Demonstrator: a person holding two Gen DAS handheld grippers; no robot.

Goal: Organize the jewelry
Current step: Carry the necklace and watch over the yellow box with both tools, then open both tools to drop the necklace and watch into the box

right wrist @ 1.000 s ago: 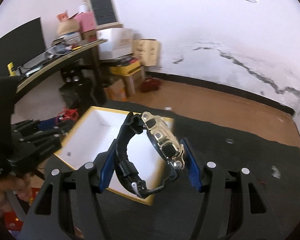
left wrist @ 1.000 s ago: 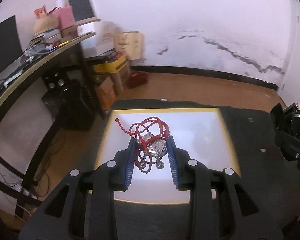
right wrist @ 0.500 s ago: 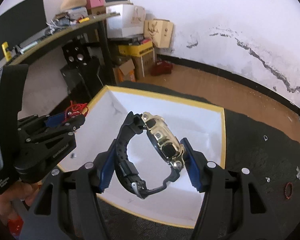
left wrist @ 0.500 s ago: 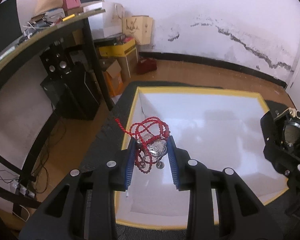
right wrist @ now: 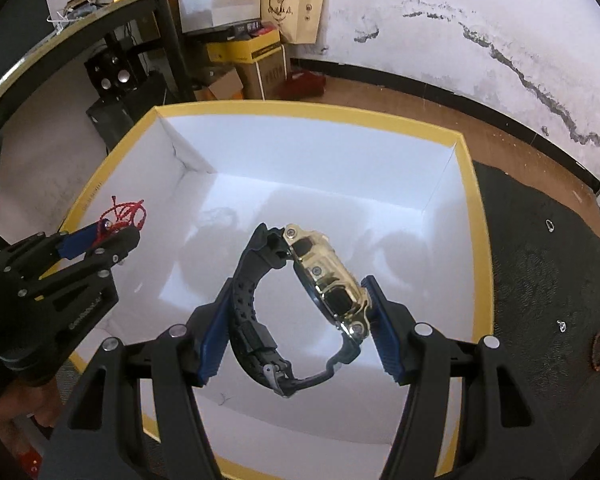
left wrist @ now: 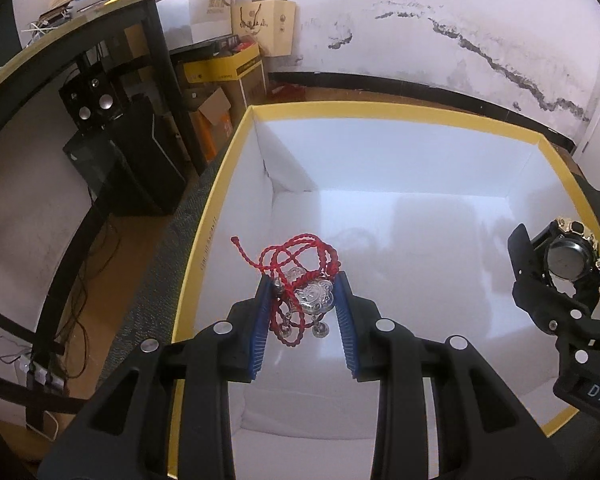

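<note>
1. The step in hand looks like delivery: both grippers carry a piece of jewelry above the open box [right wrist: 466,184], a white-lined box with a yellow rim that sits on a dark mat [right wrist: 540,264].

2. The left gripper [left wrist: 302,300] is clamped on a red cord necklace [left wrist: 296,256] with a silver pendant [left wrist: 312,296]. The cord loops bunch up above the blue pads [left wrist: 260,320], and small silver bells dangle below the pendant. The necklace hangs over the left part of the box, near the left wall and clear of the floor.

3. The right gripper [right wrist: 296,320] is clamped on a watch [right wrist: 300,300], one pad against the black strap and the other against the gold case [right wrist: 328,276]. The watch hangs over the middle of the box floor, toward the right wall as the left camera shows it, and does not touch the floor.

4. The box floor under both pieces appears bare, apart from a tiny dark speck near the front edge.

5. The next move probably calls for lowering each piece close to the floor before the jaws part, so that neither one drops far or bounces.

6. Keeping the pieces well apart, necklace by the left wall and watch toward the right, should stop the loose cord from catching on the strap buckle.

7. A few small bits, including a little dark ring [right wrist: 598,354], lie on the mat to the right of the box; they may be jewelry not yet collected.
</note>
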